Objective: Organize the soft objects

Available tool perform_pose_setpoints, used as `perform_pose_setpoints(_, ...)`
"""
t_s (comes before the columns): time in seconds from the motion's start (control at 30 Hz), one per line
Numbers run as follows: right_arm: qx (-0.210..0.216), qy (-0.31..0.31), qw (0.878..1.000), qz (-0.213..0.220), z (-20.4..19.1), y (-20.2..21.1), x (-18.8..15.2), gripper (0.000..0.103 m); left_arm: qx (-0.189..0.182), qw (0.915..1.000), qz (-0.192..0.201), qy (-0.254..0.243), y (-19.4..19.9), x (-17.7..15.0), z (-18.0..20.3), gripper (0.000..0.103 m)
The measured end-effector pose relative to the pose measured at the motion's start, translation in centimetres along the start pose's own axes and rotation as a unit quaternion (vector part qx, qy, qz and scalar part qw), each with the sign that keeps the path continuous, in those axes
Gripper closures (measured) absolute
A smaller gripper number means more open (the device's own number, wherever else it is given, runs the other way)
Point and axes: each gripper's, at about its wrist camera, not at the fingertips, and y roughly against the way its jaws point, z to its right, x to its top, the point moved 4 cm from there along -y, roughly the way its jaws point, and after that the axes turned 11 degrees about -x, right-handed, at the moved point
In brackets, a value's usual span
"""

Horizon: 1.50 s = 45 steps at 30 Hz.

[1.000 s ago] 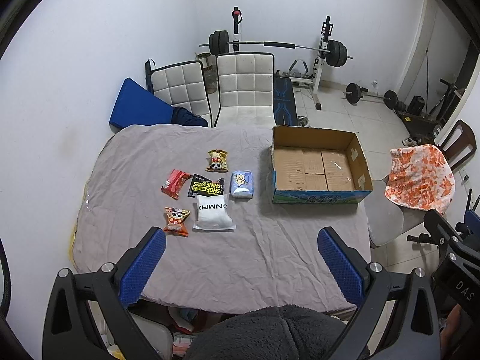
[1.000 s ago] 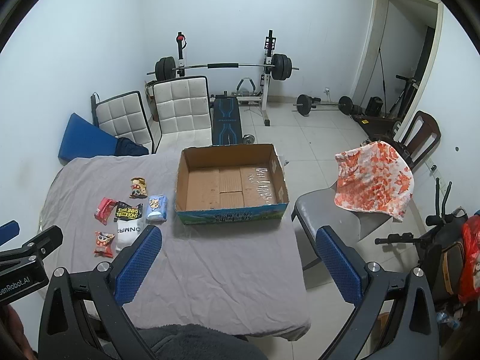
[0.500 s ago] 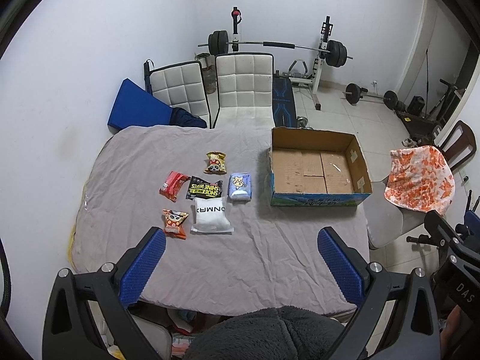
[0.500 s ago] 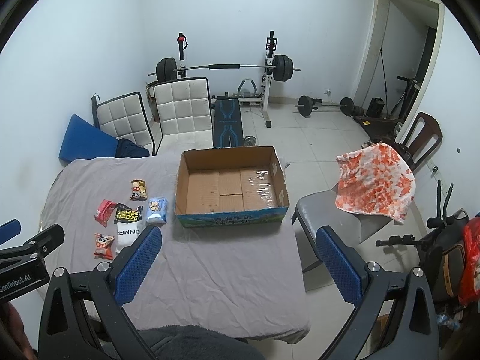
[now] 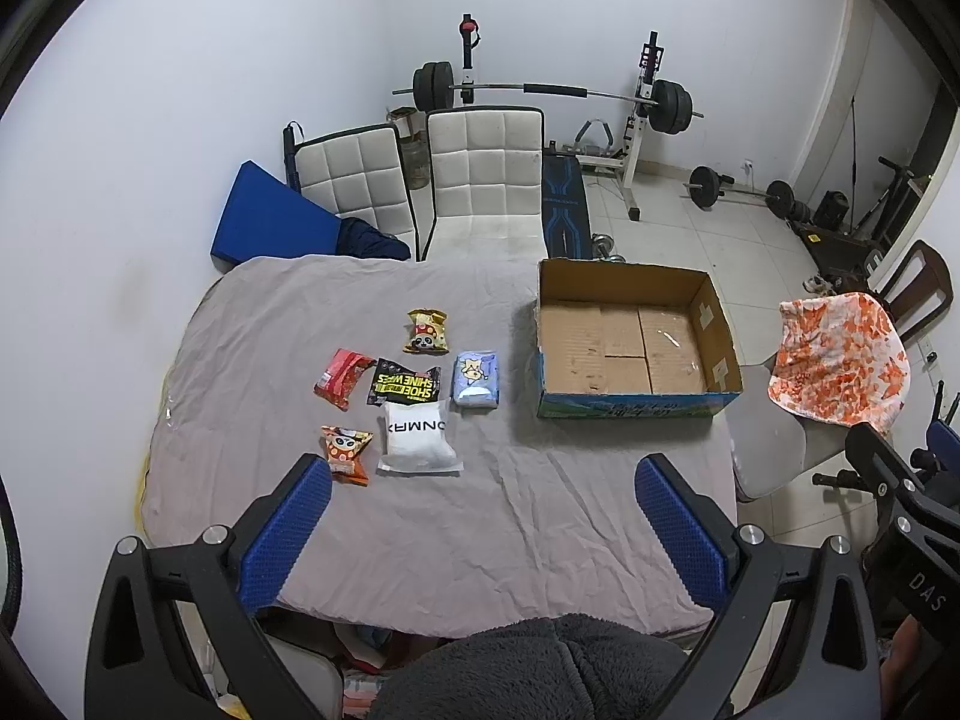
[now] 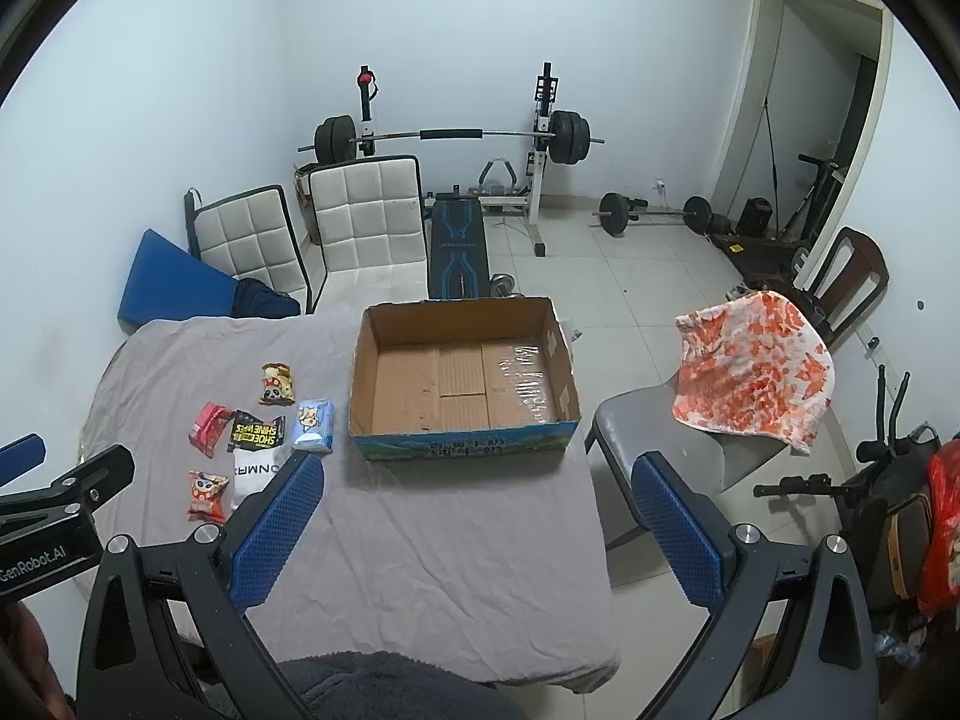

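You are holding both grippers up high over the near edge of the bench (image 5: 492, 516), so each camera can see everything at once. The left gripper (image 5: 480, 522) has its jaws wide apart and nothing sits between them. The right gripper (image 6: 474, 522) is the same: jaws wide, holding nothing. All the soft packs lie in a little bunch on the left part of the gray cloth, close together so they are easy to pick one by one. There is a white pouch (image 5: 417, 435) nearest you, with a black wipes pack (image 5: 405, 385) touching its far edge. A red packet (image 5: 342, 377) lies just left of the black one, and an orange snack bag (image 5: 345, 447) lies just left of the white pouch. A blue tissue pack (image 5: 477, 379) sits on the right of the bunch, and a yellow snack bag (image 5: 427, 331) sits at the far end. The cardboard box (image 6: 462, 441) stands on the right side of the bench, apart from the packs, with its top open and nothing inside. It looks like the place the packs should go. No pack is in it yet, so I think the job is only starting. The left gripper is closer to the bunch, so it would likely go first.
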Motion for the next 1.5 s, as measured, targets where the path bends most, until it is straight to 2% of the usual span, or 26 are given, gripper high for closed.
perform_pose_setpoints(0.2, 0.006, 0.001, 1.000, -0.010, -0.2, -0.8, -0.3, 0.000, 0.001, 1.0000, -0.008, 0.004, -1.0, 0.3, 0.3, 0.000)
perform_pose_setpoints(0.43, 0.037, 0.006, 0.999, -0.034, -1.0, -4.7, 0.7, 0.000, 0.017, 0.9992, 0.000, 0.035, -2.5, 1.7, -1.7, 0.000)
perform_pose_setpoints(0.57, 0.069, 0.024, 0.996, -0.056, -3.2, -8.2, 1.6, 0.000, 0.055, 0.9960, 0.008, 0.070, -3.9, 2.5, -5.9, 0.000)
perform_pose_setpoints(0.7, 0.106, 0.059, 0.989, -0.090, -8.0, -12.8, 1.9, 0.000, 0.087, 0.9885, -0.005, 0.124, -5.9, 1.9, -11.8, 0.000)
perform_pose_setpoints(0.73, 0.121, 0.072, 0.984, -0.110, -10.2, -14.4, 1.6, 0.000, 0.090, 0.9872, -0.007, 0.131, -6.4, 1.6, -13.0, 0.000)
perform_pose_setpoints(0.87, 0.157, 0.117, 0.968, -0.156, -18.6, -18.7, -0.1, 0.000, 0.108, 0.9800, -0.045, 0.162, -9.7, 0.1, -18.8, 0.000)
perform_pose_setpoints(1.0, 0.166, 0.147, 0.955, -0.197, -27.0, -22.5, -3.0, 0.000, 0.109, 0.9727, -0.092, 0.183, -14.6, -1.4, -24.3, 0.000)
perform_pose_setpoints(1.1, 0.173, 0.150, 0.941, -0.247, -33.5, -26.6, -5.6, 0.000, 0.091, 0.9685, -0.131, 0.191, -19.1, -2.8, -27.8, 0.000)
perform_pose_setpoints(1.23, 0.159, 0.148, 0.931, -0.292, -39.8, -30.9, -8.5, 0.000, 0.069, 0.9635, -0.187, 0.178, -25.5, -4.7, -31.0, 0.000)
perform_pose_setpoints(1.37, 0.139, 0.143, 0.927, -0.317, -41.8, -33.5, -10.1, 0.000, 0.039, 0.9562, -0.247, 0.152, -32.1, -6.7, -32.3, 0.000)
perform_pose_setpoints(1.5, 0.118, 0.140, 0.923, -0.337, -43.2, -34.9, -10.9, 0.000, 0.003, 0.9501, -0.285, 0.126, -37.0, -8.1, -32.6, 0.000)
